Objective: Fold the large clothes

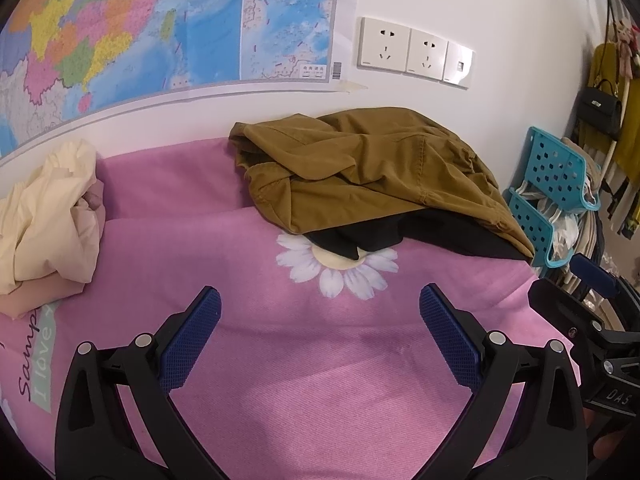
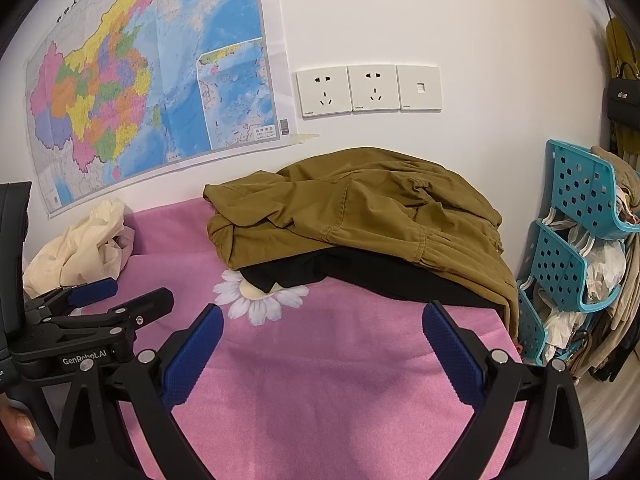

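Observation:
An olive-brown garment lies crumpled at the back right of the pink cloth-covered surface, on top of a black garment. Both also show in the right wrist view, the brown garment over the black one. A cream garment lies bunched at the back left, seen in the right wrist view too. My left gripper is open and empty above the pink cloth, short of the pile. My right gripper is open and empty just before the black garment's edge.
A map and wall sockets are on the white wall behind. A blue perforated rack with bags stands off the right edge. The left gripper's body shows at the left of the right wrist view.

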`<state>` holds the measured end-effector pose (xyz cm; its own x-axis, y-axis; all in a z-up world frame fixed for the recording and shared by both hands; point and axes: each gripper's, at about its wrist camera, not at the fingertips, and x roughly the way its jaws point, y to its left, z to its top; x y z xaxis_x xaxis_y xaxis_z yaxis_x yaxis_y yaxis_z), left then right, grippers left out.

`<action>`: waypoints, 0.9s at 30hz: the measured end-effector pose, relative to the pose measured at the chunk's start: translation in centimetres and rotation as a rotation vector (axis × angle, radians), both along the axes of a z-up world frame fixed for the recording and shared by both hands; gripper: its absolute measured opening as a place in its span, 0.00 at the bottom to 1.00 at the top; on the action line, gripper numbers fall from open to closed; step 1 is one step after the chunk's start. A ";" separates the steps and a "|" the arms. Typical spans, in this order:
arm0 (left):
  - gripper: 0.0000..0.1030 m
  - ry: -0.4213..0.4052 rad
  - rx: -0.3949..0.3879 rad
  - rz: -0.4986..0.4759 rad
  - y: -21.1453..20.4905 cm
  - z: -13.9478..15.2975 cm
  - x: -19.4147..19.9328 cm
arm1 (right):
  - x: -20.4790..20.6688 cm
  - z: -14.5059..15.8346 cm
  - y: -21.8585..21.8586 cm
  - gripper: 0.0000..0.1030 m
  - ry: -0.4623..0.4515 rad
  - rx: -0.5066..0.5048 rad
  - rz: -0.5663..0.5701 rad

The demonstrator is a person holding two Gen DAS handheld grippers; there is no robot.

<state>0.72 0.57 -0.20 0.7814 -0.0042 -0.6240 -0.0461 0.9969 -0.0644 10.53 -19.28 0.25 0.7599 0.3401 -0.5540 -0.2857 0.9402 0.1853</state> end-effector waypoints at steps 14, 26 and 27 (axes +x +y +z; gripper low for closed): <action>0.95 -0.002 -0.001 -0.001 0.0 -0.1 0.0 | 0.0 0.1 0.0 0.94 0.002 0.003 0.003; 0.95 0.004 -0.005 0.004 0.0 -0.2 0.1 | 0.3 0.0 0.1 0.94 0.002 -0.001 0.013; 0.95 0.005 -0.003 0.005 0.0 -0.2 0.1 | 0.3 0.0 0.1 0.94 0.001 -0.001 0.014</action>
<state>0.84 0.60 -0.41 0.7780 -0.0026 -0.6282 -0.0511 0.9964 -0.0675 10.79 -19.14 0.28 0.7546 0.3505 -0.5548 -0.2989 0.9362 0.1849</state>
